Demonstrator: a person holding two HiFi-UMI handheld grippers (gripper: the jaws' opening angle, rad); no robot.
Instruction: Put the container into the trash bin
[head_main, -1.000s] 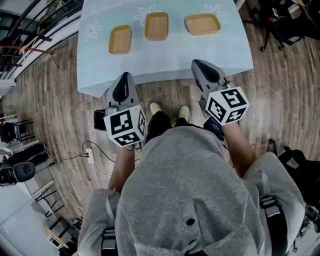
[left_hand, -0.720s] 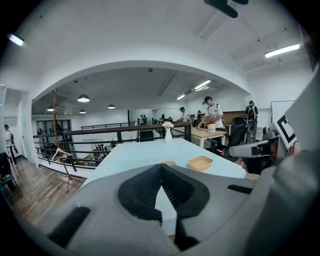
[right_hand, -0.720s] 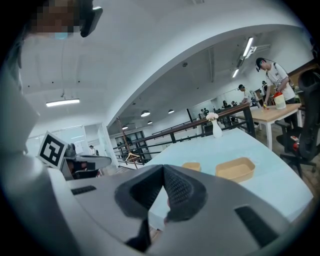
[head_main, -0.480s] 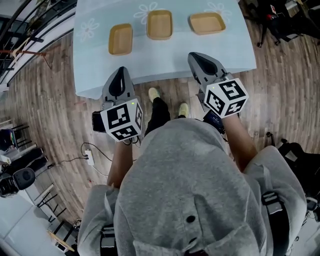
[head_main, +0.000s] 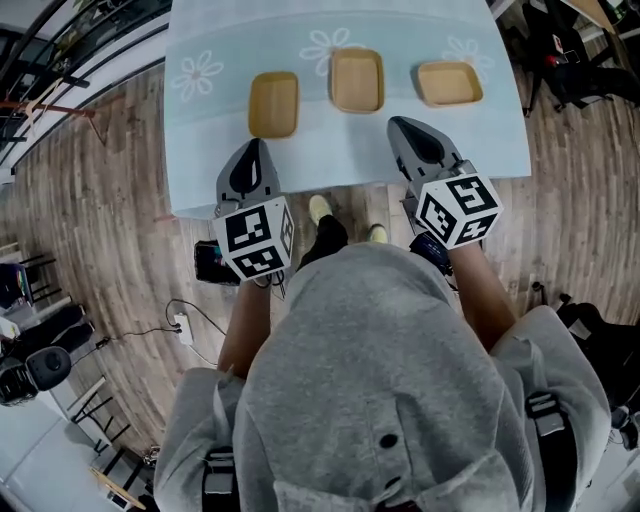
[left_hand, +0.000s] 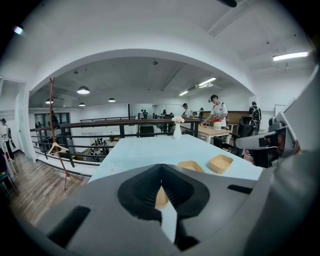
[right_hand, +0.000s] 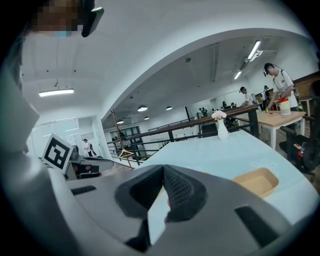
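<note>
Head view looks down at 3 tan containers in a row on the light blue counter (head_main: 210, 140): the left container (head_main: 273, 104), the middle container (head_main: 357, 79) a bit farther back, and the right container (head_main: 449, 83). All 3 sit open side up and apart from each other, w/ nothing in them that I can see. My left gripper (head_main: 252, 148) hangs over the near edge of the counter, just in front of the left container and not touching it. My right gripper (head_main: 402, 126) is over the near edge too, btw the middle and right containers and closer to me than both. In the left gripper view the jaws are pressed together w/ nothing held. A bit of tan container shows thru the slot under the tips, and 2 more containers lie ahead on the right. A white vase (left_hand: 177, 131) w/ flowers stands at the far end of the counter. In the right gripper view the jaws meet at the tips as well, empty, and 1 container sits ahead on the right. Each gripper's marker cube (head_main: 255, 240) faces up at me. My shoes (head_main: 320, 209) stand on the wood floor (head_main: 100, 200) right by the counter edge.
</note>
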